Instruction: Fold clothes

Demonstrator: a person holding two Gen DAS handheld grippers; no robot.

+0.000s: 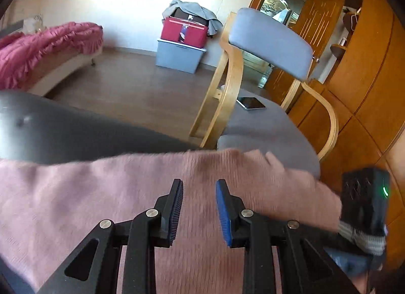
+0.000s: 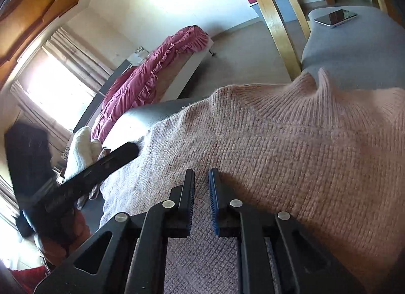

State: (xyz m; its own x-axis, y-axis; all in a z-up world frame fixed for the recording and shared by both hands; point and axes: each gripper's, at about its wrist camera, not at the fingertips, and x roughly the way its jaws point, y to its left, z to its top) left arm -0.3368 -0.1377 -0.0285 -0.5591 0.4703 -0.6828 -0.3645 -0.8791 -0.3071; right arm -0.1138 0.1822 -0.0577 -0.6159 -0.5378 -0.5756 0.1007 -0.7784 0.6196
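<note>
Sunlit bedroom with pale walls, a wood floor and tall wooden cabinets [image 1: 367, 71]. Against one wall stands a bed [image 1: 38, 51] under a ruffled magenta cover, and a red storage box [image 1: 184, 32] sits on a grey bin [image 1: 179, 57] in the far corner. Nearer, a bentwood chair [image 1: 268, 40] with grey cushions has a phone [image 1: 250, 103] lying face up on its seat.

Spread over a dark grey surface [image 1: 63, 126] in the foreground is a pink knitted sweater [image 2: 291, 147], the garment to be folded. Its ribbed collar points toward the chair, and part of the knit appears to drape over the surface's far edge.

Both handheld grippers hover just above the sweater, angled downward. The left gripper [image 1: 199, 205] has its blue-padded fingers [image 1: 224, 210] standing moderately apart, with only flat fabric visible in the gap and nothing pinched. The right gripper [image 2: 201, 197] has its fingers drawn close, leaving a narrow slot; no fold of knit seems caught there either. In the right wrist view the left tool appears at the sweater's left edge, held by a hand in a white glove [image 2: 81, 149]. The placement suggests each tool is lined up to seize a side of the garment for a fold.
</note>
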